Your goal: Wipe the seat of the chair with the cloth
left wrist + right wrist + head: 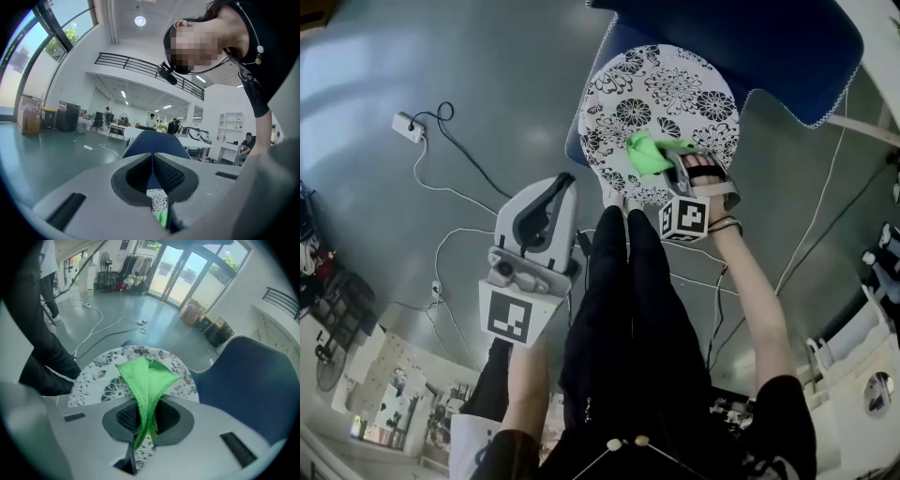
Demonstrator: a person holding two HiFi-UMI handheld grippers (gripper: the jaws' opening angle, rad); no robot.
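The chair has a round seat (661, 103) with a black-and-white flower print and a dark blue backrest (750, 42). A bright green cloth (649, 153) lies on the seat's near part, and my right gripper (680, 161) is shut on it. In the right gripper view the green cloth (145, 385) fans out from between the jaws over the seat (103, 376). My left gripper (562, 183) hangs shut and empty to the left of the chair, off the seat. In the left gripper view its jaws meet at the left gripper (153, 176), with the backrest (152, 144) beyond.
A white power strip (408, 127) and its cables (450, 192) lie on the grey floor left of the chair. The person's black-trousered legs (623, 300) stand right at the seat's near edge. White desks (862, 347) stand at the right.
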